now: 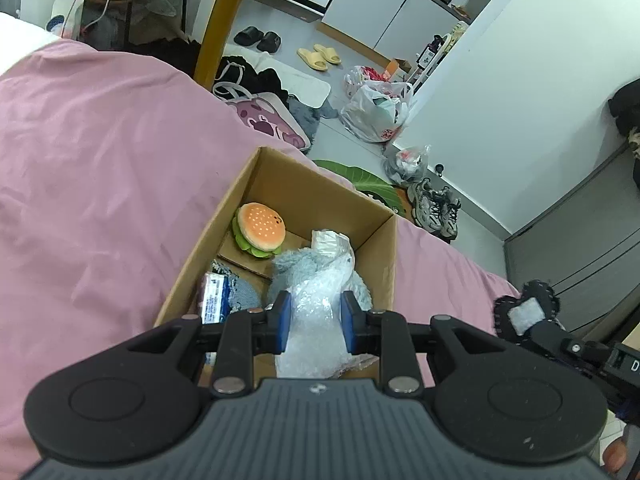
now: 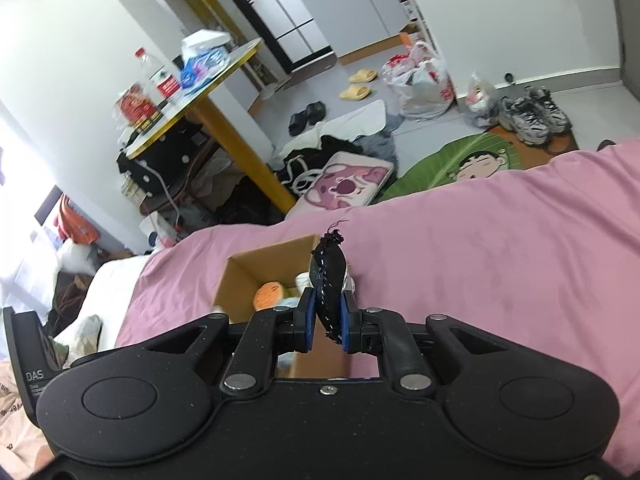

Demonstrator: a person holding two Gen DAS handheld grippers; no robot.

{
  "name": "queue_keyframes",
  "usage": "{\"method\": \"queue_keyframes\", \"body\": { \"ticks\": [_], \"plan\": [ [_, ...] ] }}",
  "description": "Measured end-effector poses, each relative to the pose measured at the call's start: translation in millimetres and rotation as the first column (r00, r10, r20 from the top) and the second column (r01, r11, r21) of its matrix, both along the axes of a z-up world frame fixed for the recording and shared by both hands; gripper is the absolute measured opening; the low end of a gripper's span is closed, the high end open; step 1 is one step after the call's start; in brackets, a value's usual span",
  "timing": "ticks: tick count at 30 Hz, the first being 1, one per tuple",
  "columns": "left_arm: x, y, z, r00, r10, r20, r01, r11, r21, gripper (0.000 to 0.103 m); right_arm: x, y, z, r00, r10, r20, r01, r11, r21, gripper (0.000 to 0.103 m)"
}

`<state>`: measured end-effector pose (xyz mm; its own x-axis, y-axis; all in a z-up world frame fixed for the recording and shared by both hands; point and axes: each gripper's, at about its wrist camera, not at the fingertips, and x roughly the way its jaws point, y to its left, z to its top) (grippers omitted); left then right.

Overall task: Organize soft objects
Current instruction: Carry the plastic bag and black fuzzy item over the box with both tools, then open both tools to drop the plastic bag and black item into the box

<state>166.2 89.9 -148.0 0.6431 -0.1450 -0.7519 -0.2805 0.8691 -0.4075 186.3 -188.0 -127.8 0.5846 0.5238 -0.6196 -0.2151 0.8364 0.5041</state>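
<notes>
Covering the bed, a pink sheet (image 1: 100, 184) carries an open cardboard box (image 1: 224, 220); beyond the box lies a grey floor with slippers, shoes and plastic bags. The left tongs (image 1: 314, 320) hang over the box's near end, blue pads clamped on a wad of bubble wrap (image 1: 316, 312). The right tongs (image 2: 326, 320), just right of the box, pinch a black stitched heart cushion (image 2: 330, 276). Inside the box sit a burger plush (image 1: 260, 230) at the far-left corner and a blue-grey plush (image 1: 296, 268) under the wrap.
</notes>
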Motion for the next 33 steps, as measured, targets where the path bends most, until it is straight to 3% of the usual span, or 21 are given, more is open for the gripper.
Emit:
{"method": "queue_keyframes", "body": {
  "ticks": [5,10,13,23,26,28,29,33],
  "plan": [
    [3.6,5.4,-3.4,1.000,0.013,0.011,-0.013,1.000,0.009,0.025,3.0,25.8,-1.5,0.999,0.038,-0.014,-0.038,0.999,-0.005,0.013],
    [4.0,16.3,-9.3,0.999,0.034,0.011,-0.034,0.999,-0.037,0.025,1.3,51.0,-4.7,0.996,0.084,-0.034,-0.084,0.996,0.000,0.013],
    [3.8,24.4,-9.5,0.997,0.077,0.010,-0.077,0.996,-0.041,0.027,-2.5,60.7,-7.5,0.994,0.104,-0.045,-0.104,0.995,0.002,0.013],
    [0.9,30.9,-6.5,0.996,0.093,0.017,-0.092,0.994,-0.056,0.031,-14.5,83.6,-6.8,0.978,0.190,-0.090,-0.188,0.982,0.030,0.014],
    [-0.7,30.6,-5.5,0.996,0.092,0.017,-0.091,0.995,-0.049,0.036,-15.0,87.3,-9.9,0.972,0.200,-0.123,-0.200,0.980,0.011,0.020],
    [-1.7,28.4,-4.8,0.996,0.087,0.016,-0.087,0.995,-0.041,0.039,-15.2,85.8,-13.0,0.974,0.179,-0.140,-0.183,0.983,-0.011,0.042],
    [-2.7,27.7,-4.7,0.996,0.085,0.016,-0.085,0.996,-0.038,0.040,-16.3,83.4,-13.0,0.977,0.163,-0.138,-0.167,0.986,-0.016,0.046],
    [-5.0,28.2,-4.9,0.995,0.095,-0.002,-0.095,0.995,-0.025,0.054,-21.8,69.4,-9.0,0.981,0.142,-0.132,-0.144,0.990,-0.002,0.046]
  ]
}}
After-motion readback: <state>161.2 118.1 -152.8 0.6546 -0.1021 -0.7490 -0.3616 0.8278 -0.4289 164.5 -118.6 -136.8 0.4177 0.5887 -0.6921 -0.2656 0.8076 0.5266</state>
